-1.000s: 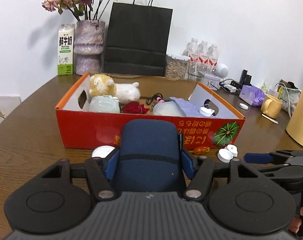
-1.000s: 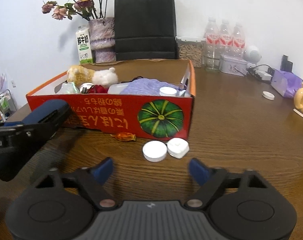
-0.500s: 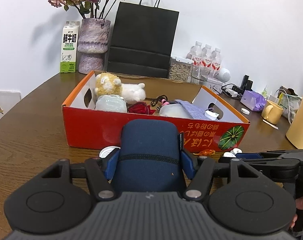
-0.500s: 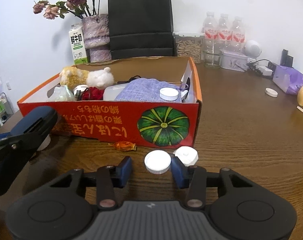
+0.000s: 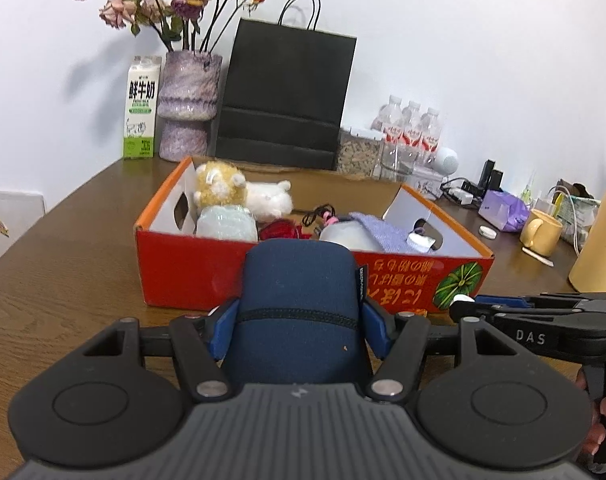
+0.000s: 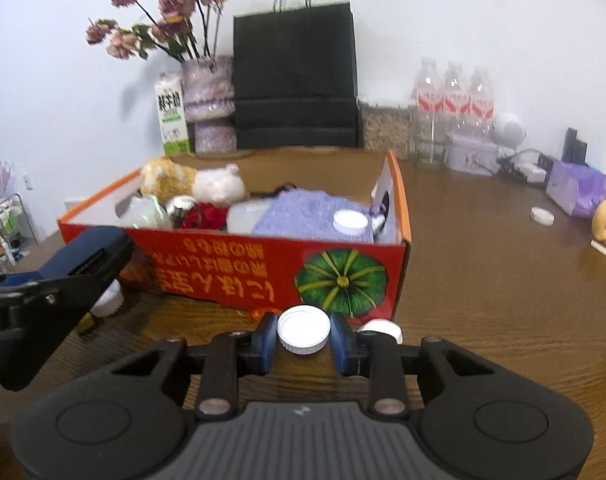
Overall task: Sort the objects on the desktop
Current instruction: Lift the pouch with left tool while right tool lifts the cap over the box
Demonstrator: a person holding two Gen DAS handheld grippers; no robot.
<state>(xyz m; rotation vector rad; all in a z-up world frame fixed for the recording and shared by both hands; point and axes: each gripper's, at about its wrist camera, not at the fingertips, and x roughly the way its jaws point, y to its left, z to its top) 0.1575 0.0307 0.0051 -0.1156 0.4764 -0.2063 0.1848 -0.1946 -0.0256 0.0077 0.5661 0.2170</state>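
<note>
My left gripper (image 5: 297,330) is shut on a dark blue zip case (image 5: 299,304) and holds it in front of the red cardboard box (image 5: 191,268). The case also shows at the left of the right wrist view (image 6: 83,258). My right gripper (image 6: 303,342) is shut on a round white cap (image 6: 304,329), just in front of the box's pumpkin picture (image 6: 339,282). A second white cap (image 6: 381,328) lies right of it. The box holds plush toys (image 5: 243,194), a purple cloth (image 6: 311,214) and other items.
A wrapped orange candy (image 6: 259,314) and a white lid (image 6: 107,304) lie on the wooden table by the box front. Behind the box stand a black paper bag (image 5: 283,96), a flower vase (image 5: 187,104), a milk carton (image 5: 141,112) and water bottles (image 6: 455,100). A yellow mug (image 5: 541,232) sits at the right.
My right gripper has moved forward and closed on the white cap. My left gripper has risen with the case. The view over the box is higher.
</note>
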